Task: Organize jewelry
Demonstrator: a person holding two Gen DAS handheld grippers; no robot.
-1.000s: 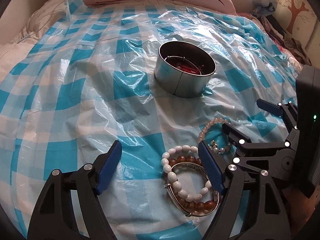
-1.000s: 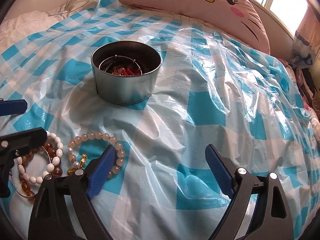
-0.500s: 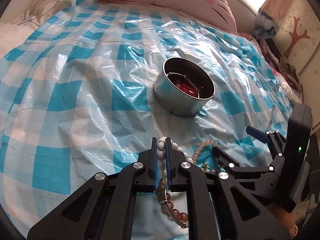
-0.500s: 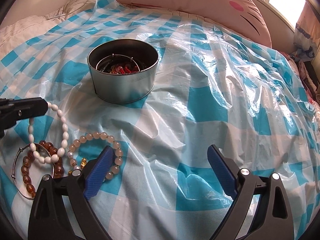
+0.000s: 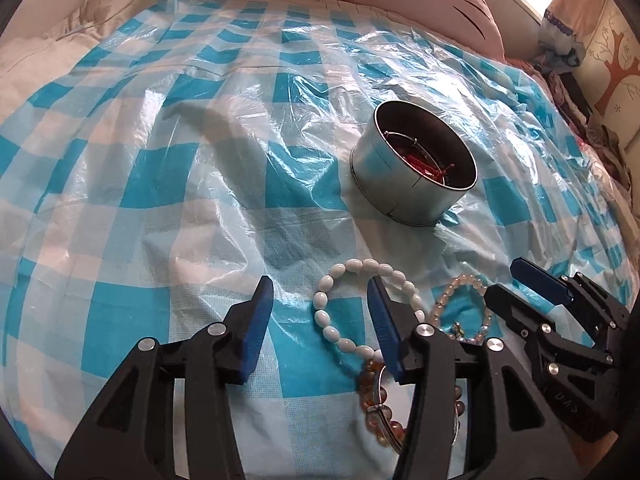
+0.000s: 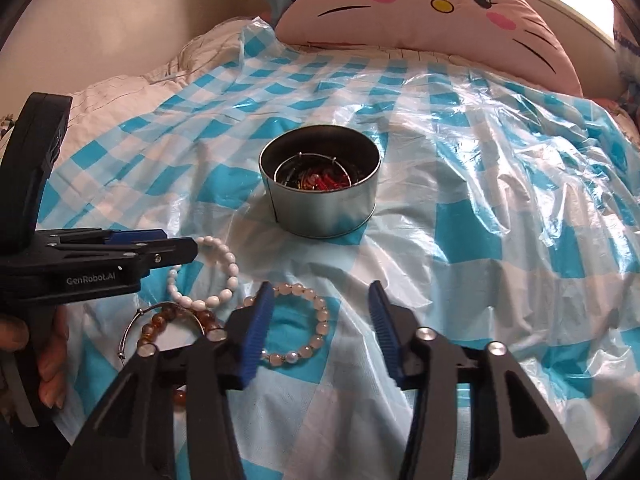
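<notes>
**Both claws spread wide over the bracelets**

The left gripper [image 5: 320, 312] hangs with its blue pads apart, holding nothing; the white bead bracelet [image 5: 340, 304] lies flat on the checked plastic sheet [image 5: 160, 184], its loop passing behind the right-hand pad. The right gripper [image 6: 320, 316] is equally agape and empty, poised over the pale pink bead bracelet [image 6: 316, 320].

From the left wrist, the amber bead bracelet [image 5: 372, 396] and the thin metal bangle [image 5: 382, 420] are mostly hidden behind the claw. The right wrist shows them better, the amber bead bracelet [image 6: 160, 320] and the bangle [image 6: 132, 328] overlapping just beside the white one [image 6: 224, 276]. It also looks deeper into the round metal tin [image 6: 320, 200], where red pieces and wire hoops lie. The cat-face pillow [image 6: 420, 12] shows whole only there.
</notes>
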